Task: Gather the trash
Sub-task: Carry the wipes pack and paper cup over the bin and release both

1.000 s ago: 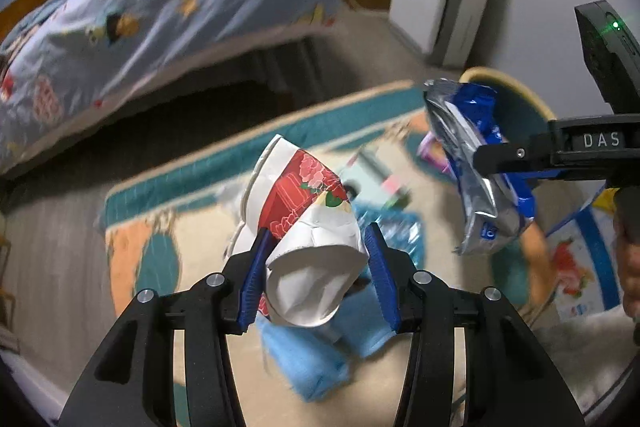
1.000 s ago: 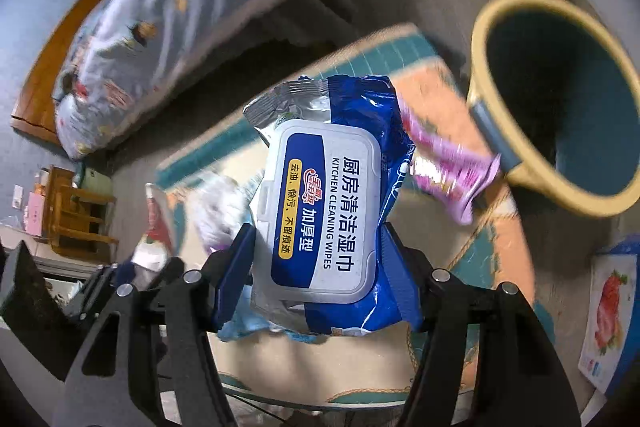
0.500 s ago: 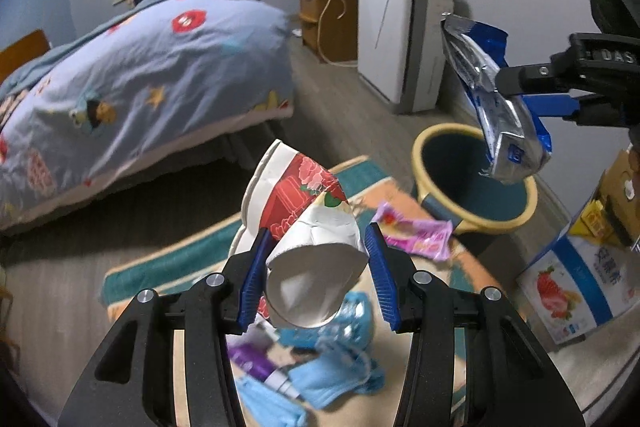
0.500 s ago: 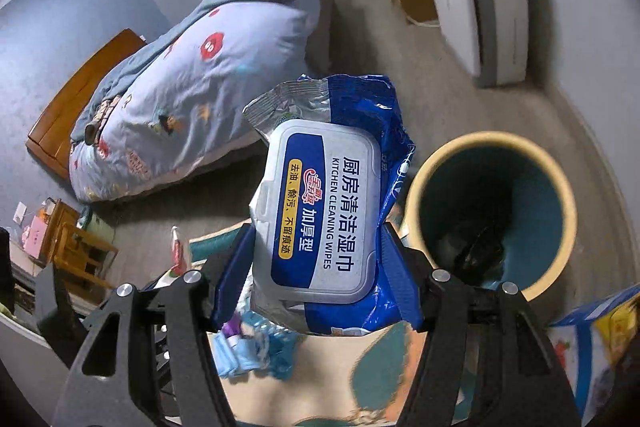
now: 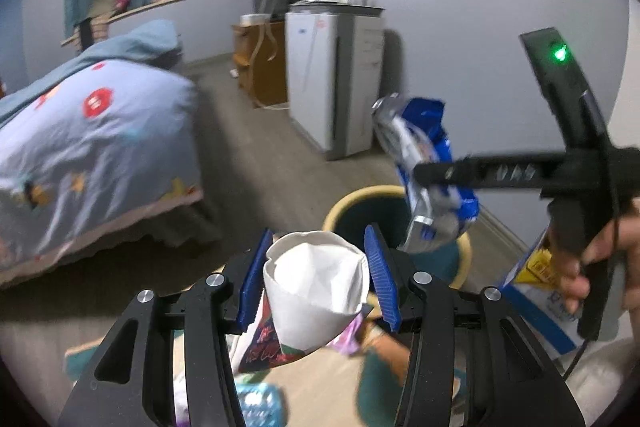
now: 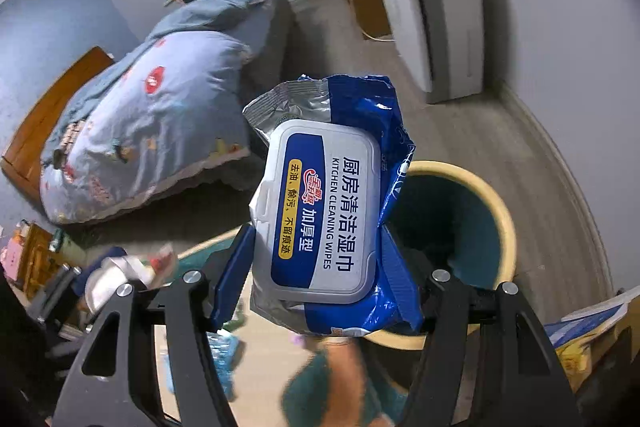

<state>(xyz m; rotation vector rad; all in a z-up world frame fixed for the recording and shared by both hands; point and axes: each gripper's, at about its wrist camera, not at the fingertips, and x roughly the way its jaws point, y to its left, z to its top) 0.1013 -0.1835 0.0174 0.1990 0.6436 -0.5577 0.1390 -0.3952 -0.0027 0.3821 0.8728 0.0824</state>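
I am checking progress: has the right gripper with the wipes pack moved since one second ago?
Yes. The right gripper carried the wipes pack from above the rug toward the bin, now beside its rim.

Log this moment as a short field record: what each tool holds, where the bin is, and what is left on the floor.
left tool: shut on crumpled paper cup
right tool: shut on wipes pack, blue with white flip lid
bin: teal inside, yellow rim, standing on the floor just beyond both tools
wipes pack position: held above the bin's near rim
floor: rug with blurred litter beside it
background: bed, white appliance
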